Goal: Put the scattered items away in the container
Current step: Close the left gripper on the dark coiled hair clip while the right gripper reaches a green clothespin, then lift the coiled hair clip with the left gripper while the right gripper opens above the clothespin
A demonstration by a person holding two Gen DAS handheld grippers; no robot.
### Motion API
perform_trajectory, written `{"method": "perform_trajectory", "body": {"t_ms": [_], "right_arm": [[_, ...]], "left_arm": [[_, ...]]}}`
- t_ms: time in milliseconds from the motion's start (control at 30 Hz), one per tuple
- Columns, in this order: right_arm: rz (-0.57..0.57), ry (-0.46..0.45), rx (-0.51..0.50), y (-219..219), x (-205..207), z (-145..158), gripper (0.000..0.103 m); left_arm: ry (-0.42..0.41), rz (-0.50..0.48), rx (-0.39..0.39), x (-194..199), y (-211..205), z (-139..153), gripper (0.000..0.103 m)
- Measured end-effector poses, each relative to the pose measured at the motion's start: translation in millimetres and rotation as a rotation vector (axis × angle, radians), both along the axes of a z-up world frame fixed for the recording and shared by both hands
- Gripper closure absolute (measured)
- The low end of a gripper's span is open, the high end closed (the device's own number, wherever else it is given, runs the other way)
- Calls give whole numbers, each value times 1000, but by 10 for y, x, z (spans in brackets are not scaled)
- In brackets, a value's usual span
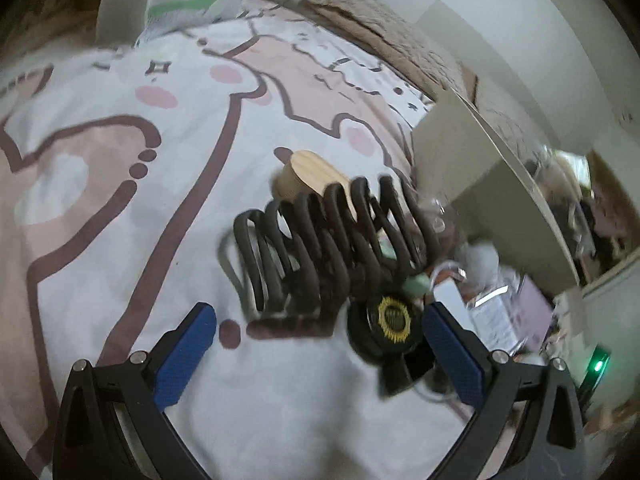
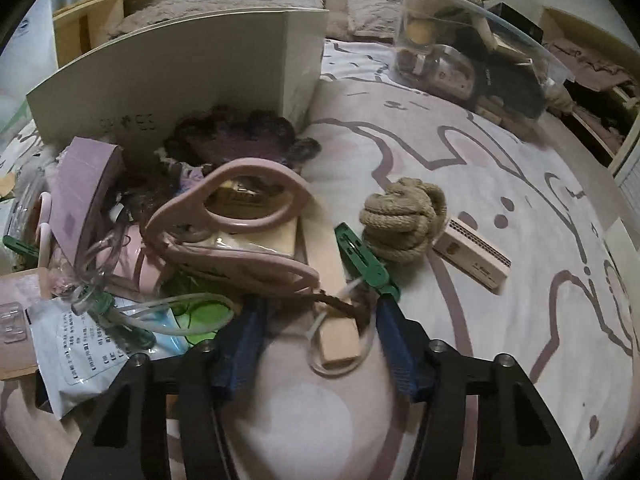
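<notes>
Fingers (image 2: pixel 316 344) angled down, perhaps around block (image 2: pixel 340 342)

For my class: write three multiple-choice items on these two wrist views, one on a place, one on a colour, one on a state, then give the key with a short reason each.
1. Where is the rope knot?
A. inside the clear container
B. on the patterned bedcover
C. between the gripper pads

2. What colour is the clip beside the knot?
A. green
B. red
C. yellow

3. How does the left gripper stand?
A. shut on the black claw clip
B. shut on nothing
C. open

Key: B, the knot lies on the bedcover, far from the clear container; A, its body is plainly green; C, its pads stand wide apart, the black claw clip lying beyond them.
</notes>
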State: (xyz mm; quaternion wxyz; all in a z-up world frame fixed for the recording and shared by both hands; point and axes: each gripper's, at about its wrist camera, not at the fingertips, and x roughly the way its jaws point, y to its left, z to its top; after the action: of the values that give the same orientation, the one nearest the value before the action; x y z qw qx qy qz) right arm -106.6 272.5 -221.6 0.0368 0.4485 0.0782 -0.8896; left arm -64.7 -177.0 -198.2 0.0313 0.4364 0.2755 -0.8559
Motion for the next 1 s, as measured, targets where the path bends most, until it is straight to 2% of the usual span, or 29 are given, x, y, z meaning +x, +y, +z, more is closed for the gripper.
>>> {"method": "perform_trajectory", "body": {"t_ms": [67, 167, 200, 333, 433, 567, 633, 700, 900, 1000], "right_arm": [[5, 6, -26, 29, 18, 4, 53], [1, 18, -36, 40, 113, 32, 69], [3, 20, -36, 28, 139, 39, 70], [36, 25, -32, 26, 304, 76, 74], [59, 23, -46, 93, 473, 109, 77], [69, 19, -70, 232, 725, 149, 79], [58, 19, -94, 315, 844, 181, 80], [43, 19, -117, 407, 947, 207, 80], [6, 12, -146, 621, 1130, 239, 80], [-7, -1, -176, 716, 1150, 232, 80]], "left_arm": [[-2, 23, 23, -70, -18, 9, 0], [-9, 41, 39, -186, -27, 4, 0], [-9, 52, 42, -224, -24, 5, 0], [-11, 101, 74, -336, -31, -7, 0], [-10, 139, 151, -386, -53, -36, 0], [-26, 201, 194, -413, -100, -62, 0], [-29, 212, 195, -411, -102, -55, 3], [-48, 227, 166, -386, -95, -51, 10], [-20, 144, 150, -234, -62, -42, 11], [-20, 90, 111, -112, -26, -2, 11]]}}
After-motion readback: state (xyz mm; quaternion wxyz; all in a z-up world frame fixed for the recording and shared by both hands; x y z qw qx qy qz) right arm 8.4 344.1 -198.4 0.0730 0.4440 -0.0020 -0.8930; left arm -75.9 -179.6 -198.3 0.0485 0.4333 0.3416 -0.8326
